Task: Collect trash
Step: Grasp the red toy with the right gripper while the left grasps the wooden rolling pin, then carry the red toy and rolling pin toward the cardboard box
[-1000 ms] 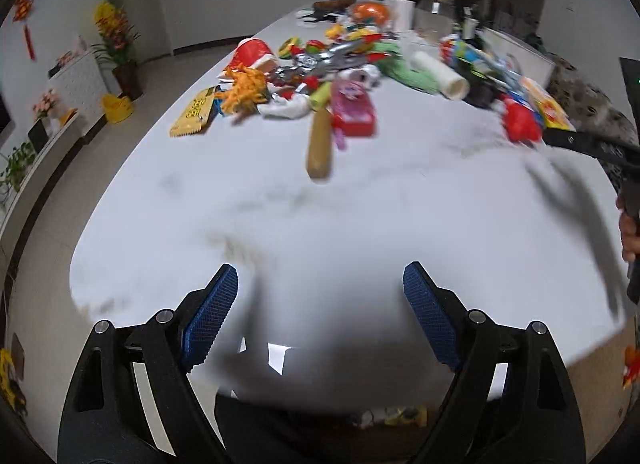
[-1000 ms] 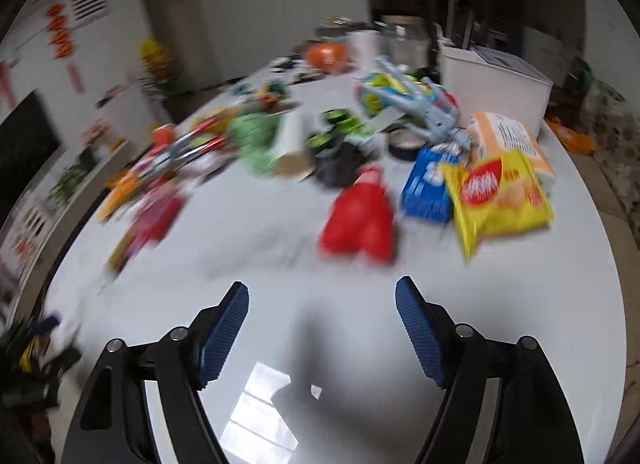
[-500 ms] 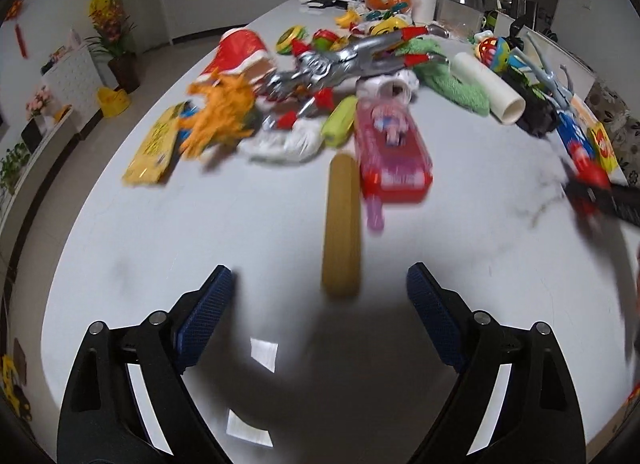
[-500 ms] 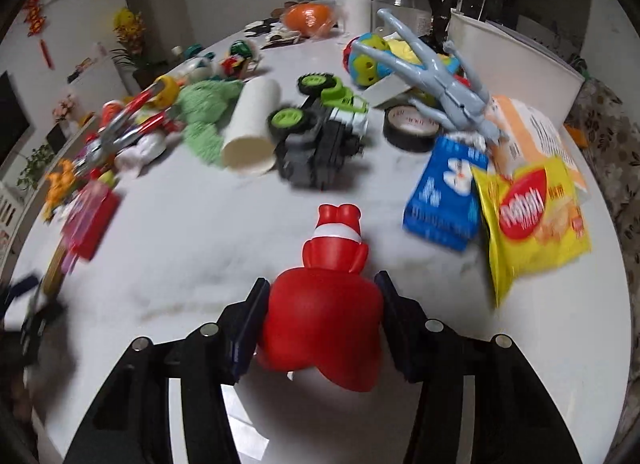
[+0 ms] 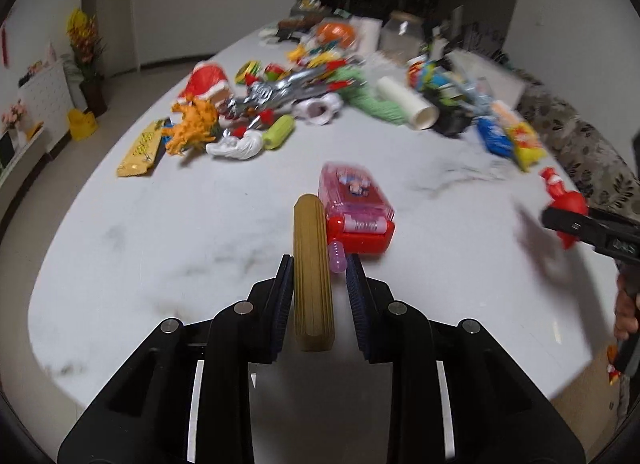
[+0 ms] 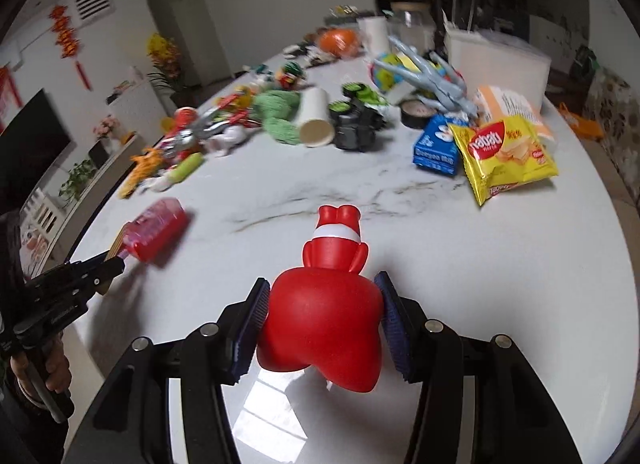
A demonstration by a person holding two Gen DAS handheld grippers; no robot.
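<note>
My left gripper [image 5: 320, 288] has closed around a ribbed tan stick [image 5: 312, 268] that lies on the white marble table [image 5: 160, 223]; its left pad touches the stick, and a small gap shows at the right pad. A red and pink toy case [image 5: 356, 207] lies right beside the stick. My right gripper [image 6: 322, 320] is shut on a red rubber toy [image 6: 324, 316] and holds it just above the table [image 6: 440, 244]. The right gripper with the red toy also shows in the left wrist view [image 5: 568, 219].
Toys and wrappers lie across the far half of the table: a yellow snack bag [image 6: 504, 151], a blue packet [image 6: 436, 147], a white tube [image 6: 316, 119], a black toy truck [image 6: 356, 123], an orange toy [image 5: 192, 127], a yellow wrapper [image 5: 140, 147]. A white box [image 6: 496, 59] stands behind.
My left gripper has closed in on the tan stick. My right gripper, shut on the red toy, has lifted and pulled back a little.
</note>
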